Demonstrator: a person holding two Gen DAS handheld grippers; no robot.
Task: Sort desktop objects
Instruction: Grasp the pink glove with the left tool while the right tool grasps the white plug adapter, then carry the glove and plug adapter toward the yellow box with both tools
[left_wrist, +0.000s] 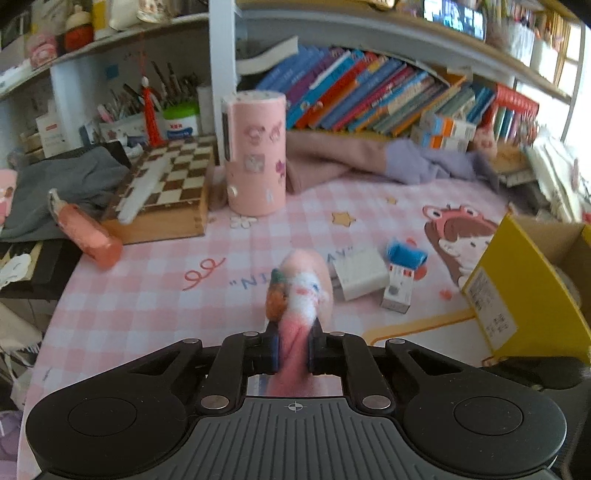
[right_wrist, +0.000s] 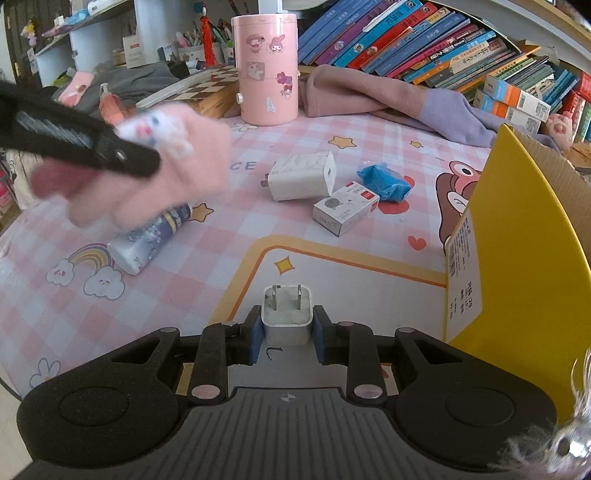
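Going from left to right on the pink checked mat (right_wrist: 184, 295), there is one tube (right_wrist: 147, 240) lying on its side, two white chargers, one small white box (right_wrist: 345, 212) and one blue bundle (right_wrist: 384, 182). One big charger (right_wrist: 301, 181) lies flat near the small white box. The other, a small plug (right_wrist: 286, 317), is squeezed tight between the jaws of the right gripper (right_wrist: 287, 334), with its two metal prongs pointing away. The left gripper (left_wrist: 292, 350) has its jaws closed tight on one fluffy pink toy (left_wrist: 303, 291), held up above the mat. One tall pink tub (right_wrist: 266, 66) with stickers stands at the back; what is in it cannot be seen. One yellow cardboard box (right_wrist: 517, 258) stands open on the right; its inside is mostly hidden.
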